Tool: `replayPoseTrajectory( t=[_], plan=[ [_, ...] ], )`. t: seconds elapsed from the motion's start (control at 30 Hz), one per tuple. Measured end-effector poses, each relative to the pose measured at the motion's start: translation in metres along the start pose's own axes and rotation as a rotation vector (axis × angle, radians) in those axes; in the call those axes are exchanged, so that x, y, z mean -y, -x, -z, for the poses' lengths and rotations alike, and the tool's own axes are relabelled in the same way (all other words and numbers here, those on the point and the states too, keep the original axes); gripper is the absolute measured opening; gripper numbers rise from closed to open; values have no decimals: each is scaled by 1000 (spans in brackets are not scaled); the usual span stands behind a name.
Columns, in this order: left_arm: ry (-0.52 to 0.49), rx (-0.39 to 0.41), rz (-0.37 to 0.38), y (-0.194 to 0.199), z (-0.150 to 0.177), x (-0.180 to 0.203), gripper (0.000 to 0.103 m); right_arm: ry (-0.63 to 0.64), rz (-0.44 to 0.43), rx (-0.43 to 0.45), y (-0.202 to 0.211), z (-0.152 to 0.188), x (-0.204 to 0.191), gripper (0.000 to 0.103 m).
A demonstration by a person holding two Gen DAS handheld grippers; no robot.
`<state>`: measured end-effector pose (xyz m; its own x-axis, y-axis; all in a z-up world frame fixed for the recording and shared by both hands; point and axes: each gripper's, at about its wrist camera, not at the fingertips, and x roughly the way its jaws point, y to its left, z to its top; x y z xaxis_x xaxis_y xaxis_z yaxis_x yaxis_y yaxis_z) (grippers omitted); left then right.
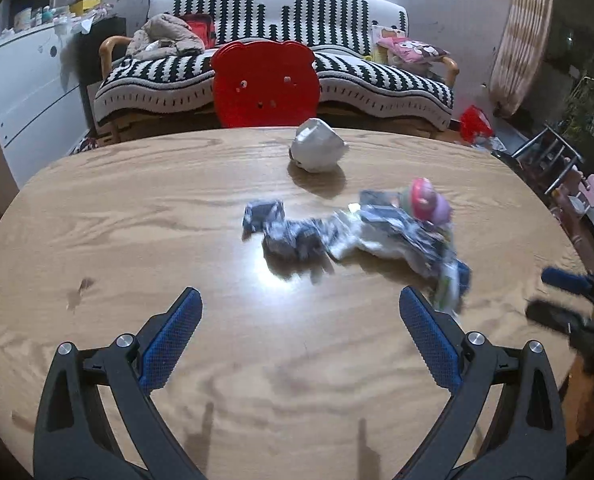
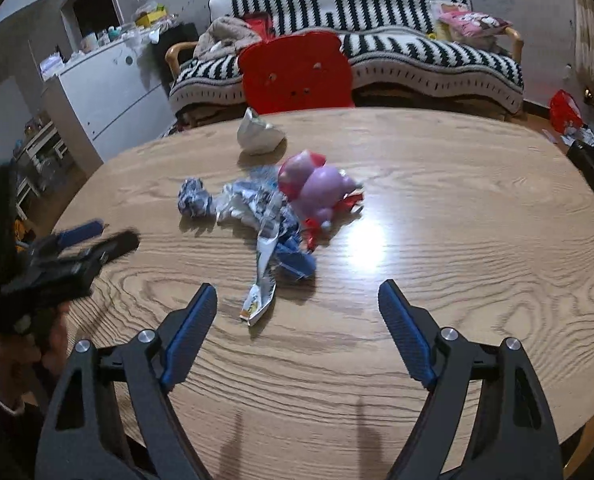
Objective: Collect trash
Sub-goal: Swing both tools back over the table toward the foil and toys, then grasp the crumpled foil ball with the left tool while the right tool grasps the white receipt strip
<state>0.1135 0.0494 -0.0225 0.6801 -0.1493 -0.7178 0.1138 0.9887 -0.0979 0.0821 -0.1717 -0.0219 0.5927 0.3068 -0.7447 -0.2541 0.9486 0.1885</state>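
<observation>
A heap of crumpled blue-and-white wrappers (image 1: 377, 232) lies in the middle of the round wooden table (image 1: 137, 208); it also shows in the right wrist view (image 2: 257, 208). A pink and purple toy-like item (image 2: 317, 188) lies on its far side. A white crumpled bag (image 1: 317, 146) stands further back. My left gripper (image 1: 299, 300) is open and empty, short of the heap. My right gripper (image 2: 297, 296) is open and empty, just before a loose wrapper strip (image 2: 263, 292).
A red bear-shaped chair (image 1: 265, 84) stands behind the table, with a striped sofa (image 1: 357, 40) beyond. A white dresser (image 1: 29, 80) is at the left. The right gripper shows at the right edge of the left wrist view (image 1: 569, 296).
</observation>
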Motion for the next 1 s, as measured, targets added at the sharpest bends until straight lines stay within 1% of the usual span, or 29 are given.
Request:
replayPoseTrajectory(
  t=[0.17,0.23,0.3,0.4,0.5,0.53,0.57,0.6,0.63,0.67,0.7,0.73,0.8,1.0],
  plan=[
    [21,-34,-9,-41,-15,-4,96,12,-1,-66,-38,6,-14,78],
    [35,-41,-2,-53,-22,-4,96,1,-8,-84,-51,6,-17,75],
    [59,-48,8,-63,-29,-4,96,-3,-1,-91,-63,6,-19,74],
    [76,-47,-1,-72,-33,-5,96,-8,9,-104,-78,3,-23,68],
    [76,-56,-1,-81,-34,-5,96,24,45,-87,-86,1,-30,59],
    [76,-56,-5,-83,-33,-6,96,36,51,-84,-89,0,-33,53],
    [78,-55,-11,-85,-33,-7,95,44,55,-81,-89,0,-34,43],
    [86,-54,-15,-86,-33,-9,91,48,50,-82,-90,-1,-34,35],
    [92,-56,-6,-87,-32,-11,79,45,37,-89,-89,-1,-32,19],
    [95,-64,8,-88,-32,-13,72,37,26,-93,-88,-1,-30,17],
    [96,-70,12,-88,-32,-14,58,34,22,-87,-85,-1,-28,17],
    [92,-74,3,-87,-31,-15,47,38,25,-82,-82,-1,-28,17],
    [87,-67,-20,-81,-29,-16,41,52,22,-66,-73,-2,-28,17],
    [77,-45,-31,-59,-27,-20,39,61,5,-20,-45,-1,-27,16]
  ],
)
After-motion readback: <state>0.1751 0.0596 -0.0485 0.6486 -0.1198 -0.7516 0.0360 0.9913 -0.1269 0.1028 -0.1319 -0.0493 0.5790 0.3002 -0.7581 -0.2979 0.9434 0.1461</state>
